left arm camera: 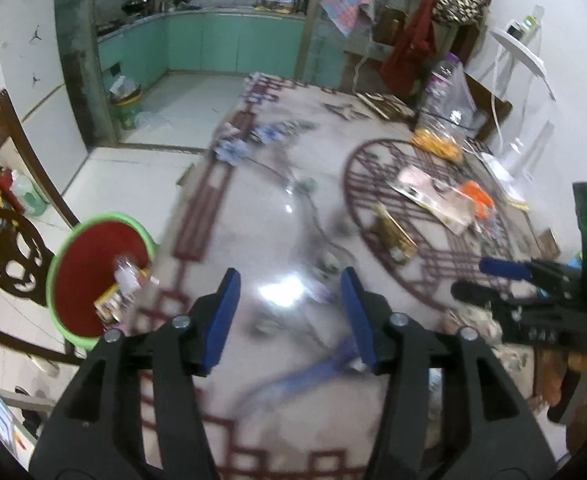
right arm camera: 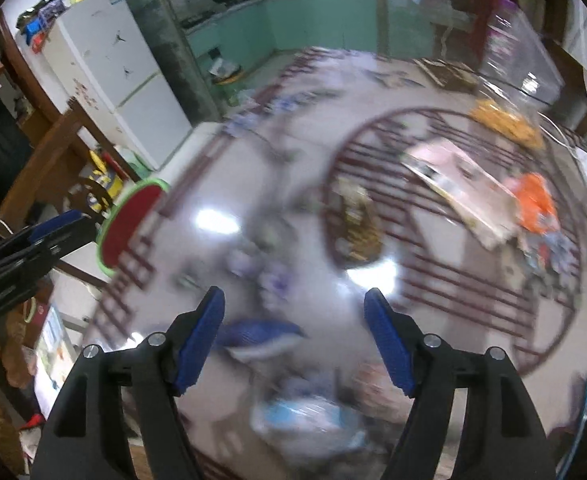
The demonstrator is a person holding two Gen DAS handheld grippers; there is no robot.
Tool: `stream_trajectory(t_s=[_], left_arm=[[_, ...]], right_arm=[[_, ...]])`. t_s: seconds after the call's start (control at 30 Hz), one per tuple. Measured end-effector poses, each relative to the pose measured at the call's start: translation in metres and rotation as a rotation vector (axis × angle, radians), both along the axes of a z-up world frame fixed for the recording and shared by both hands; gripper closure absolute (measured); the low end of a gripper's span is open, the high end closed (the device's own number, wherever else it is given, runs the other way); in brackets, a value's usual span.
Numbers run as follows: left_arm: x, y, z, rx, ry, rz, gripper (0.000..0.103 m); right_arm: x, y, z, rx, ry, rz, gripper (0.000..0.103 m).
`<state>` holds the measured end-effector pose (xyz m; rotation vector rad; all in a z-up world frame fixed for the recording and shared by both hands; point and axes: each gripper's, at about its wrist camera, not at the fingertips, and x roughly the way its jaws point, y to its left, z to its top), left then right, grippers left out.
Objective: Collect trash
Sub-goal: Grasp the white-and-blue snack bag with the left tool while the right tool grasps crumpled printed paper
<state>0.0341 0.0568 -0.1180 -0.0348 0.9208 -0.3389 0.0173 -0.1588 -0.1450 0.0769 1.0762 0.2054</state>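
A red bin with a green rim stands at the table's left edge and holds some wrappers; it also shows in the right wrist view. Trash lies on the glossy patterned table: a pink flat packet, an orange wrapper, a brown-gold packet and a blue wrapper. My left gripper is open and empty above the table's near part. My right gripper is open, with the blue wrapper lying on the table between its fingers. The right wrist view is blurred.
A dark wooden chair stands left of the bin. A clear plastic bottle and yellow snacks sit at the table's far right. A white fridge and green kitchen cabinets are beyond.
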Motion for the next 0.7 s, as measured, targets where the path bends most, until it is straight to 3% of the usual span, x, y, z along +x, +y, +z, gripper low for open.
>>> stream_trajectory(t_s=[0.27,0.67,0.7], left_arm=[[-0.041,-0.050,-0.022,0.007,0.085,-0.065,0.045],[-0.068,-0.102,-0.044,0.025,0.161,-0.249,0.037],[-0.071,-0.106,-0.048,0.028,0.175,-0.271,0.036]], right_arm=[[-0.021,-0.066,-0.035,-0.050,0.107,-0.042,0.033],[-0.022,-0.060,-0.082,-0.050,0.245,0.011,0.033],[-0.021,-0.061,-0.086,-0.060,0.252,0.010,0.040]])
